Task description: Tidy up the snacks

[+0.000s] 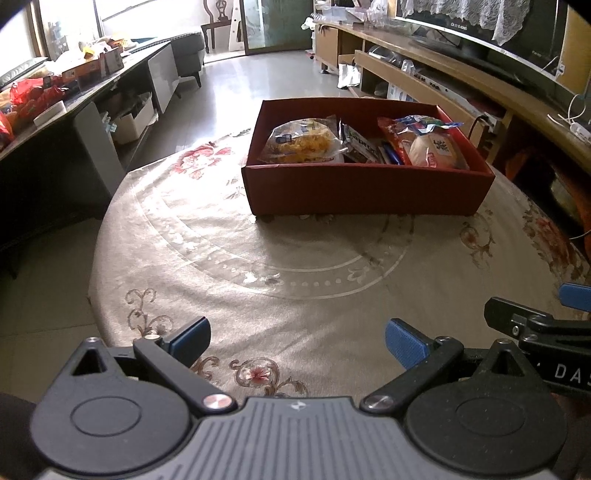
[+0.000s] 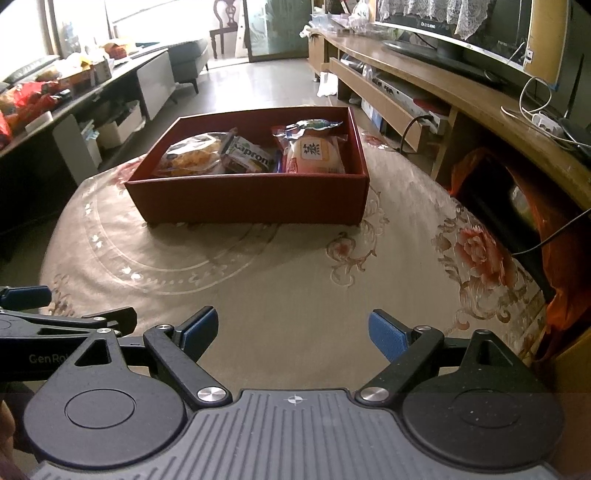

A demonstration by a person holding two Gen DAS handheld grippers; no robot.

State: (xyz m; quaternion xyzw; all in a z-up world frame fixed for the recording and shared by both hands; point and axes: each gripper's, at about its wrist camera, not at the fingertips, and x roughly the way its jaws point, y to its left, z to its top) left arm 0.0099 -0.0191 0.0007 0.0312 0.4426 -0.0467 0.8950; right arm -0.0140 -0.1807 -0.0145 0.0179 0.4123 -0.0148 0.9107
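While both grippers, left (image 1: 297,341) and right (image 2: 293,334), are hanging wide open and empty at bottom frame, I'm seeing snacks (image 2: 251,153) sitting packed in the red box (image 2: 251,199) upper centre, so sorting is looking nearly finished.

This is a living room in a home. A big TV (image 2: 454,33) sits on a long wooden stand (image 2: 424,85), a sofa (image 1: 188,51) waits by the bright window, and a flowery cloth (image 1: 295,277) covers the round tabletop.
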